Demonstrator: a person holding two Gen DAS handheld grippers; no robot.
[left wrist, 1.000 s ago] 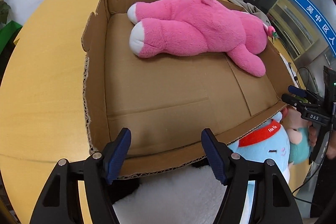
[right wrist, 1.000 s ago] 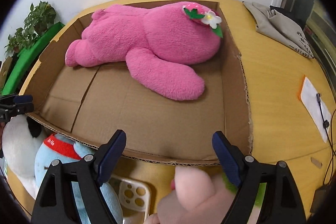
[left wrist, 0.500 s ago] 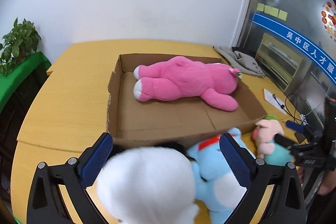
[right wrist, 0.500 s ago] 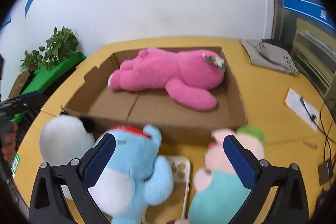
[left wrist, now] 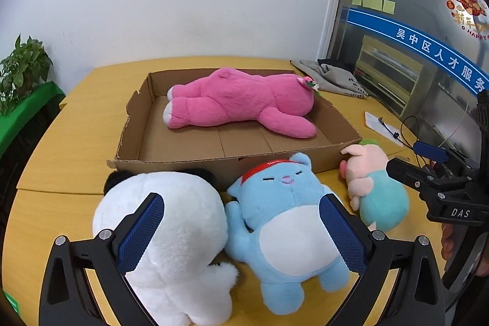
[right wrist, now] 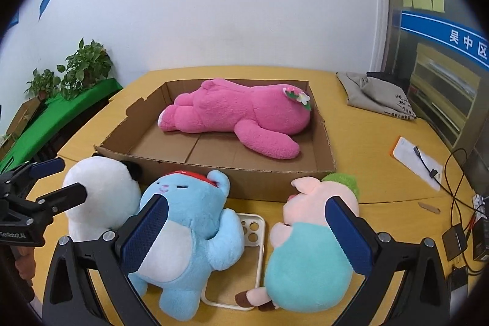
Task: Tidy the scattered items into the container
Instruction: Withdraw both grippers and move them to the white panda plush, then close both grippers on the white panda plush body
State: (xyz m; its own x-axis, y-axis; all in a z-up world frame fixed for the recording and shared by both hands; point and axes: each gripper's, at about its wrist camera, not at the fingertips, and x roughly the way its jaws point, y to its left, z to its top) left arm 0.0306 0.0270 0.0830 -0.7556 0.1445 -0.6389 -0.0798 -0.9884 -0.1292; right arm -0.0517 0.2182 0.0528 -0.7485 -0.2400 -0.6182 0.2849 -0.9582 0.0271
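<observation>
Cardboard box (left wrist: 171,161), a wide shallow tray with low walls, sits in the middle of the round tabletop (left wrist: 76,136), and its low front wall makes it easy to lift soft toys over from this side. Inside it, along the far wall, lies the pink plush bear (left wrist: 241,103) on its side, which leaves the near half of the box floor bare for more. Outside, just in front of the near wall, wait three toys: the white plush (left wrist: 165,228), biggest of them, at the left with its black ears touching the cardboard; the blue plush with a red headband (left wrist: 284,222) lying on its back in the middle, pressed against the white one; and the smaller pink pig in a teal outfit (right wrist: 308,246) at the right. A phone case (right wrist: 253,237) lies flat on the tabletop between the blue plush and the pig, partly under both. The left gripper (left wrist: 241,234) hangs above the white and blue toys with its jaws wide apart, holding nothing, and the right gripper (right wrist: 247,237) hovers likewise spread and empty over the blue plush and the pig. Each gripper seems poised to take the toy nearest its own side.
</observation>
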